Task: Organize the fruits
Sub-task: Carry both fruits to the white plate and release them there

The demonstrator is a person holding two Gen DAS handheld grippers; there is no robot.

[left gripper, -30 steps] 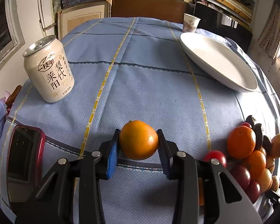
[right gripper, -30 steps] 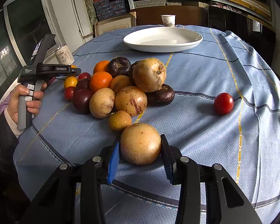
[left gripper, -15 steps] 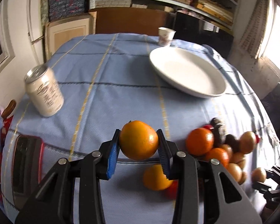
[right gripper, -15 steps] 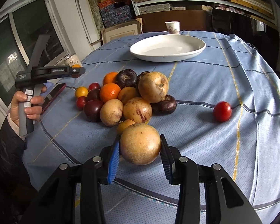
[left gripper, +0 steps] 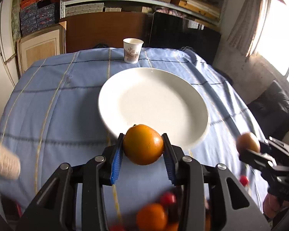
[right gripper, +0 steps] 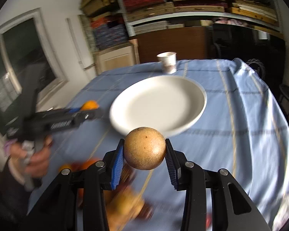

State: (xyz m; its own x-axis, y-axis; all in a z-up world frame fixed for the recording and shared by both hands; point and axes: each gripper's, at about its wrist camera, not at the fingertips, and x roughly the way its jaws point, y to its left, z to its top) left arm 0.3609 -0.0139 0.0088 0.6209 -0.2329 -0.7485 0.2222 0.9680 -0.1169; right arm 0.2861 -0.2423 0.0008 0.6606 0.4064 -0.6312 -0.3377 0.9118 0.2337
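Left gripper (left gripper: 143, 150) fingers clamp a round orange fruit (left gripper: 143, 144); right gripper (right gripper: 144, 154) fingers clamp a round speckled tan fruit (right gripper: 144, 147). Blurred fruit pile (right gripper: 123, 206) half hidden under them, sorts unclear.

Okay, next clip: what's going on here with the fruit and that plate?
A person holds a gripper in each hand, each shut on one fruit. The left gripper clamps an orange; the right gripper clamps a round tan fruit. Both are held in the air in front of the near edge of a white plate, which has nothing on it. Blurred fruit lies on the blue tablecloth below. A paper cup stands behind the plate.
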